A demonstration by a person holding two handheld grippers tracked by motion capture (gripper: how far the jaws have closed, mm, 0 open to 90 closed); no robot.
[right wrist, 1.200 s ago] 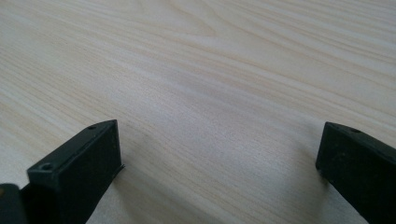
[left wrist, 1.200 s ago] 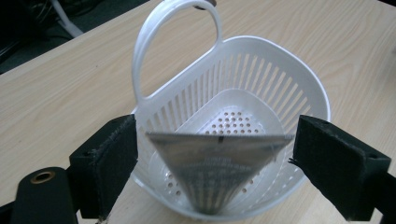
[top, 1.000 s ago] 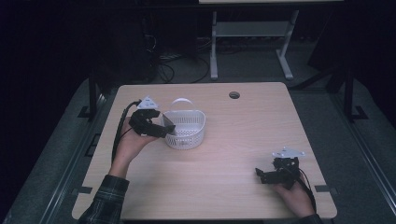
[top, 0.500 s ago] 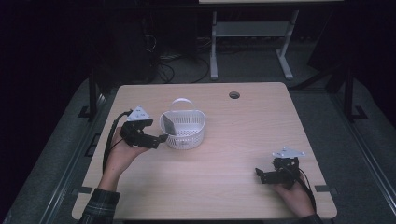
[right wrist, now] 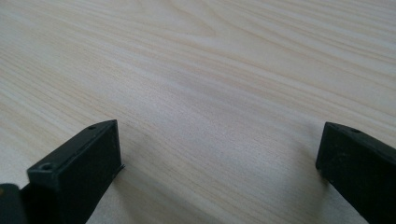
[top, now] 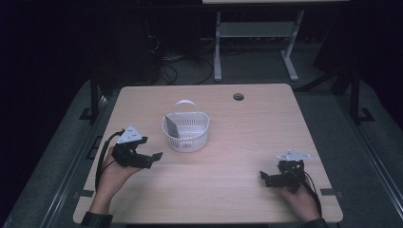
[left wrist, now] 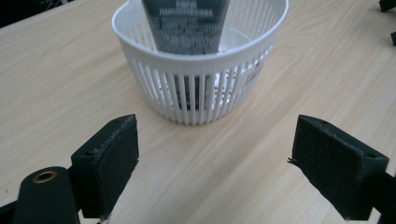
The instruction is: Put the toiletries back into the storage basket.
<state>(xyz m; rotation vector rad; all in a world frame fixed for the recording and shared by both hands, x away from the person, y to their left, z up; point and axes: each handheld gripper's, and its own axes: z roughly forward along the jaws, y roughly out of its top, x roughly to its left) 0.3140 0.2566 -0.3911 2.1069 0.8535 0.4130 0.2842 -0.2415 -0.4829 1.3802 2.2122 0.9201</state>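
Standing inside the white slotted plastic basket point(top: 186, 132), the dark tube point(left wrist: 183, 24) seems placed; both claws, left claw point(top: 153, 158) and right claw point(top: 264, 178), gape wide and empty beside it.

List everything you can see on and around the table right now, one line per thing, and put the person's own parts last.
table: 1, light wood, centre of the high view, with a round hole near its far edge.
basket: 1, white slatted plastic with a handle, on the table left of centre, apart from both tools.
tube: 1, dark grey with print, standing tilted inside the basket against its wall.
stand: 1, pale metal legs, on the floor beyond the table.
cables: several, dark, on the floor beyond the table.
left tool: 1, black, open, held just short of the basket and pointing toward it.
right tool: 1, black, open, near the table's near right corner.
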